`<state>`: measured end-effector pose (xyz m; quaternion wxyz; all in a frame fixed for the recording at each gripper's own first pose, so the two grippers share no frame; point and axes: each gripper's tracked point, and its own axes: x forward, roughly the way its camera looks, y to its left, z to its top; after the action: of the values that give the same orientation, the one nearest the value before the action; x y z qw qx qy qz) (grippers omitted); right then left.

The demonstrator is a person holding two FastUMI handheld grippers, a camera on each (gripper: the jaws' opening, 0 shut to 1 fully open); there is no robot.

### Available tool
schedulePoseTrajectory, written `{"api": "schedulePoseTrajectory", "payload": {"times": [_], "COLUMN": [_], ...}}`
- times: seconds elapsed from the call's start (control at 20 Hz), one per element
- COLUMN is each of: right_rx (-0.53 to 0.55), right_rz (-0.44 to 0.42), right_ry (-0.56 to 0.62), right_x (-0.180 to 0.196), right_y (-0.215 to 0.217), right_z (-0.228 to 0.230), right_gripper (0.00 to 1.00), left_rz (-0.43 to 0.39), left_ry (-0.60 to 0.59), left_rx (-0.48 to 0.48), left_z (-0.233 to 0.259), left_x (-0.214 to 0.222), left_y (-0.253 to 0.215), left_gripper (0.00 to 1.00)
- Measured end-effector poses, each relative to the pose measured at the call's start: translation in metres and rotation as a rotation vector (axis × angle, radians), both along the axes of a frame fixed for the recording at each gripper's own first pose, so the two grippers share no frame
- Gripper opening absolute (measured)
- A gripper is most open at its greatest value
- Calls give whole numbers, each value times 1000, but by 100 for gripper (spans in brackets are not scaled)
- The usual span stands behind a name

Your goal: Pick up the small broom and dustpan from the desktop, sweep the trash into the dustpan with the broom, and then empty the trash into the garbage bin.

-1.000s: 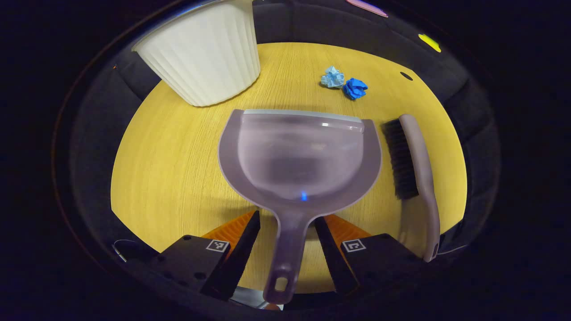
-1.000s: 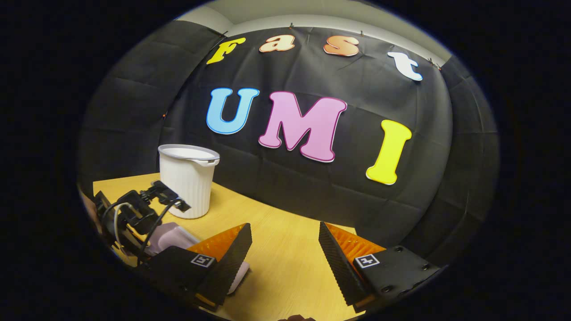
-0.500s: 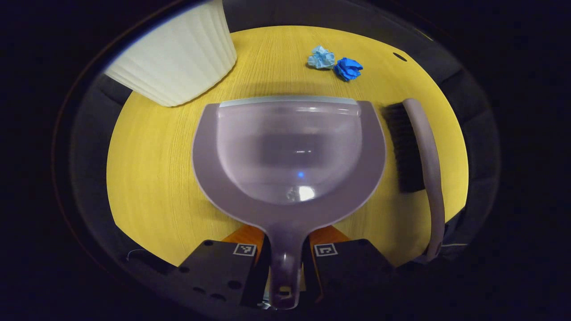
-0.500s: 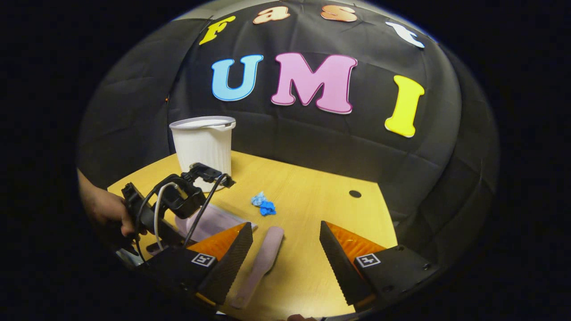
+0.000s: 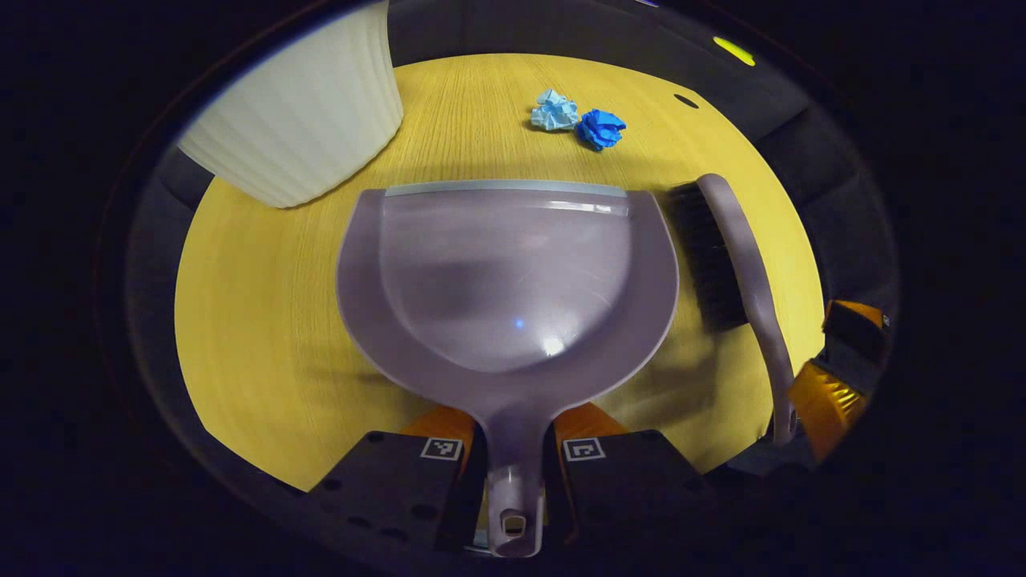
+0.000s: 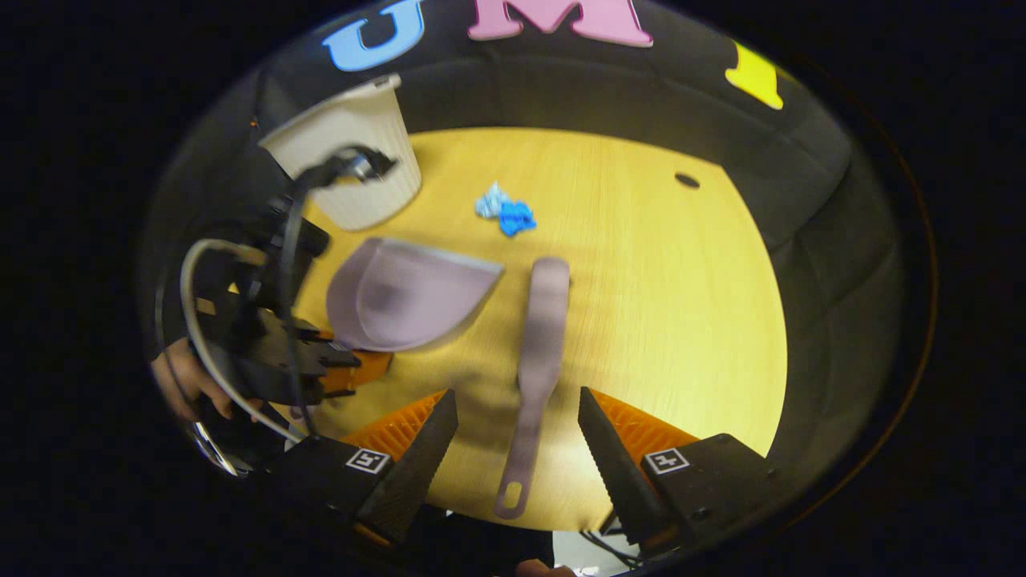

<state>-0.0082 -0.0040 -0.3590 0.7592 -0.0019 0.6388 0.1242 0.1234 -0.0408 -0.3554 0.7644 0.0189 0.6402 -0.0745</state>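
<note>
In the left gripper view the left tool (image 5: 513, 473) is clamped on the handle of the dustpan (image 5: 505, 280), one finger pressed against each side of it. The pan points forward over the table (image 5: 256, 320), its straight lip toward two crumpled paper balls, one pale blue (image 5: 554, 110) and one deep blue (image 5: 600, 128), touching each other near the far edge. The bin (image 5: 296, 120), white and ribbed, stands on the table at the far left, just beyond the pan's left corner. The broom (image 5: 737, 272) lies just beside the pan on its right, bristles facing the pan, handle running back toward the near edge, where part of the right tool (image 5: 838, 373) shows close to the handle's end. In the right gripper view the right tool (image 6: 517, 449) has its fingers apart, one on each side of the broom handle (image 6: 533, 377) and clear of it; the broom lies flat on the table (image 6: 681, 304). To its left there, a hand (image 6: 188, 381) holds the left tool (image 6: 337, 365) with the dustpan (image 6: 401, 292) in its grip. Whether the pan rests on the table or is lifted off it cannot be told. The bin (image 6: 353, 152) stands behind it, and the paper balls (image 6: 505, 212) lie beyond the broom's head.
</note>
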Motion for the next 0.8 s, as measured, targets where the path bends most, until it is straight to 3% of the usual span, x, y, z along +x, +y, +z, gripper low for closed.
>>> {"api": "schedulePoseTrajectory", "payload": {"times": [0.15, 0.35, 0.4, 0.5, 0.7, 0.8], "right_rx": [-73, -130, -157, -186, -187, -158], "right_rz": [0, -144, -158, -171, -187, -151], "right_ry": [139, 301, 322, 341, 389, 389], "right_x": [-3, -13, -12, -11, -13, -9], "right_y": [-6, -16, -23, -33, -41, -34], "right_z": [-5, -1, -6, -10, -21, -25], "right_gripper": [99, 96, 99, 94, 46, 39], "left_rz": [-9, -10, -15, -19, -27, -39], "left_ry": [-21, -30, -29, -29, -22, -17], "left_rx": [-38, -80, -87, -100, -111, -109], "left_z": [1, 3, 3, 4, 4, 4], "left_x": [2, 3, 4, 4, 4, 4], "left_y": [1, 2, 2, 3, 3, 3], "left_gripper": [29, 29, 29, 29, 29, 29]}}
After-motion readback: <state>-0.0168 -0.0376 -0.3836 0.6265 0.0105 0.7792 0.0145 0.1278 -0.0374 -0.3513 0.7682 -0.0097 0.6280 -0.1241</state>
